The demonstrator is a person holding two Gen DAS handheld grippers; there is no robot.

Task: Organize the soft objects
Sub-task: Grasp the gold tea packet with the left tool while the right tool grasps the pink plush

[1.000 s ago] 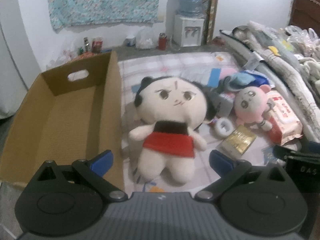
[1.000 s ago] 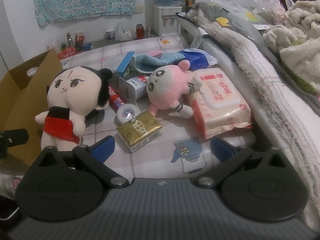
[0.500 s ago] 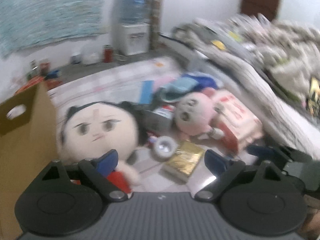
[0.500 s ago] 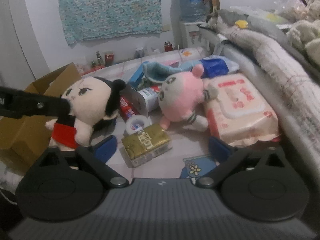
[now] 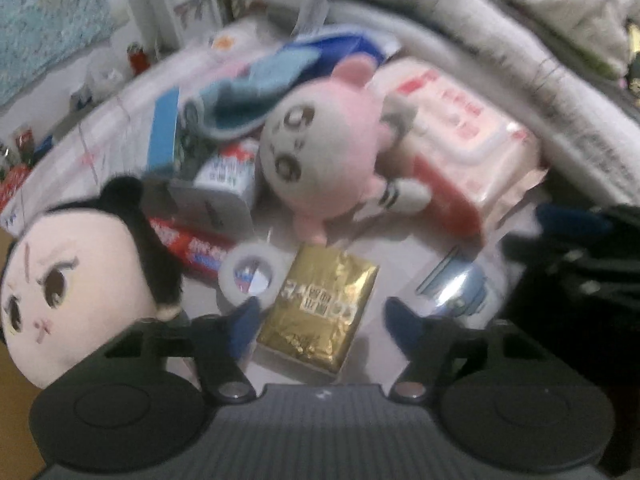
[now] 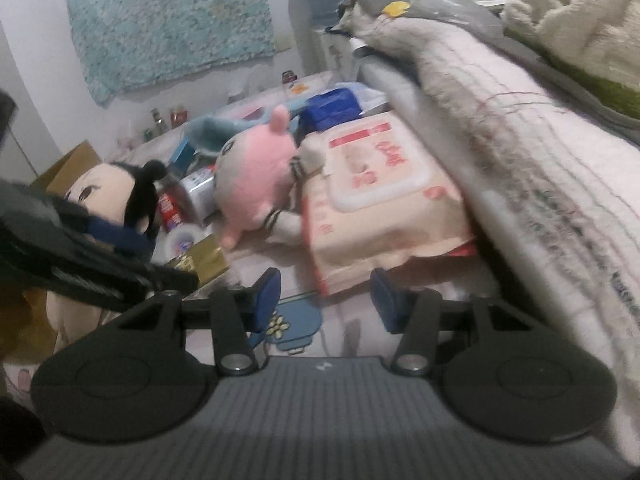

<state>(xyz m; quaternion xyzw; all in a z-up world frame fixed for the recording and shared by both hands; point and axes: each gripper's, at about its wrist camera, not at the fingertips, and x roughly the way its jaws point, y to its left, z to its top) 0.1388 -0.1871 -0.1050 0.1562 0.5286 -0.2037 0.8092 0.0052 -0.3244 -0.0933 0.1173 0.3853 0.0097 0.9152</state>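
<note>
Left gripper (image 5: 320, 320) closing around gold packet (image 5: 320, 312) (unpinched), pink plush (image 5: 320, 144) beyond, right gripper (image 6: 326, 296) closing empty, left view alone shows packet's face.

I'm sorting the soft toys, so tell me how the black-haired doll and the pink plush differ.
The black-haired doll has a cream face with dark hair; the pink plush has a pale face framed in pink, with a small ear. The doll looks larger than the plush. The doll lies nearer the cardboard box; the plush rests against the wipes pack. Both are round-headed soft toys, and no tool holds either.
</note>
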